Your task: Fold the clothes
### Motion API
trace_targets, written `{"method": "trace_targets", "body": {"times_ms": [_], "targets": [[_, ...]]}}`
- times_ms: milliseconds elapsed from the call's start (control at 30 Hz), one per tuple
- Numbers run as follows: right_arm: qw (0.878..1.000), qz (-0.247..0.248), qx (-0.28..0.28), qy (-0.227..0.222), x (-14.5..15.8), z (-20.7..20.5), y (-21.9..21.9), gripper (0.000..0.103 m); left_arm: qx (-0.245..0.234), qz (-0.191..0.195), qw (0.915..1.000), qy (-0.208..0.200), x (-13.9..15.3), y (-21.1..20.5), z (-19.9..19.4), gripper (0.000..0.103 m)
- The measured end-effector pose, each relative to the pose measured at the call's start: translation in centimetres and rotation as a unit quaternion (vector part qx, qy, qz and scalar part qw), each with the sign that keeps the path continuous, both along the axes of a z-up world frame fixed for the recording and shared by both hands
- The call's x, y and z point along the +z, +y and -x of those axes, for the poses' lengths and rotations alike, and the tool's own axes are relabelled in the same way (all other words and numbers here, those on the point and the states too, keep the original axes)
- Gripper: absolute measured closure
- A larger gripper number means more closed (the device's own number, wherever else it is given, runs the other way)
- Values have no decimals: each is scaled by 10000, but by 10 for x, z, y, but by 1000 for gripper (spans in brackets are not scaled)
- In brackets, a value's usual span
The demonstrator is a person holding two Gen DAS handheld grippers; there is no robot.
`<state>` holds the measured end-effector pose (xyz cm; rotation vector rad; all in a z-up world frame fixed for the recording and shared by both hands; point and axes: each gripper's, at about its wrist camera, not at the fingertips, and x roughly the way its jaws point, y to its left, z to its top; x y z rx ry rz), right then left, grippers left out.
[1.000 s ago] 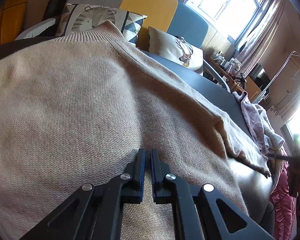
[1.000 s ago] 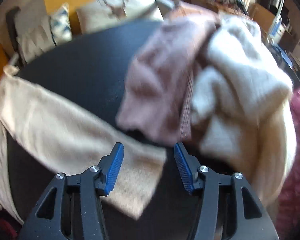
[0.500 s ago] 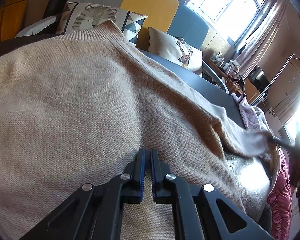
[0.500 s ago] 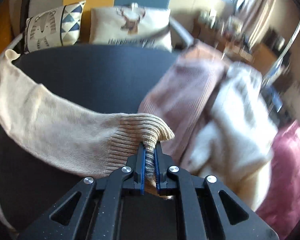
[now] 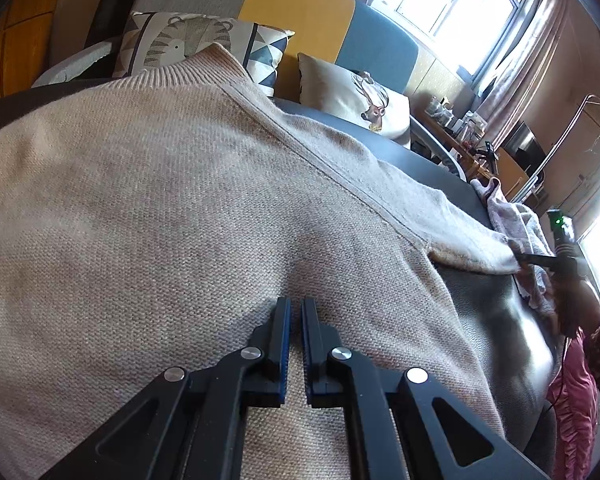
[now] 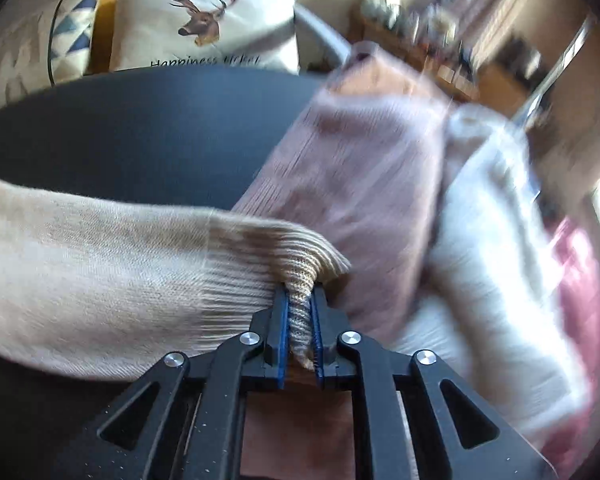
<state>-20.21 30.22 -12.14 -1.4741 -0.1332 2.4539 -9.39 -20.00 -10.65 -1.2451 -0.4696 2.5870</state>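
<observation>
While my right gripper (image 6: 300, 312) pinches the ribbed cuff (image 6: 300, 280) at lower centre, its fingers are opening slightly, so the cuff may slip out. My left gripper (image 5: 294, 312), fingers narrow and empty, rests over the beige sweater (image 5: 160, 200) on the tabletop (image 6: 140, 120).

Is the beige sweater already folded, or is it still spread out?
Spread out. The beige sweater lies flat on the dark surface, and its sleeve cuff, pinched in the right claw, stretches sideways.
</observation>
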Motion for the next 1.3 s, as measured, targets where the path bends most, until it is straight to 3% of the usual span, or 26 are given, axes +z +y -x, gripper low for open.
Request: {"method": "trace_targets", "body": {"times_ms": [67,167,233,333,400,600,667,767,867,933,1033,1133,1233,1300], "targets": [[9994,-8,-158,320,16,-10,-4,80,3,1,10000,-1,0,-1,1,99],[9925,50,-300,1180,53,-36,-24,78,28,-1,10000,-16,0,-1,1,99],[9860,589,46,1559,71,-50,-56,77,72,-23,10000,-33,0,-1,1,99],[9741,1397,1093,1403,76,-51,-130,77,121,-23,9999,-55,0,-1,1,99],[9621,1669,1796,1194,71,-48,-188,77,137,-23,9999,-69,0,-2,1,99],[9279,1914,3134,642,42,-44,-321,77,255,-81,9996,-124,9,-7,-5,99],[9265,1648,3353,451,27,-45,-350,77,246,89,9997,-17,17,-8,-14,98],[9359,893,3393,308,9,-43,-361,77,243,735,9969,126,27,-14,-22,90],[9497,673,3027,443,5,-41,-347,55,429,1244,9912,106,35,-32,-24,89],[9545,965,2784,465,2,-38,-335,52,736,1320,9885,42,38,-53,-22,89],[9561,902,2727,575,-3,-38,-338,52,1269,1403,9817,-215,26,-88,-21,88],[9582,831,2674,581,-2,-43,-341,52,1357,869,9869,-48,24,-104,-28,87],[9664,949,2364,343,10,-36,-341,52,1266,1136,9854,-14,25,-94,-26,84],[9657,1147,2274,511,27,-40,-346,52,1189,1331,9839,8,25,-87,-25,82]]}}
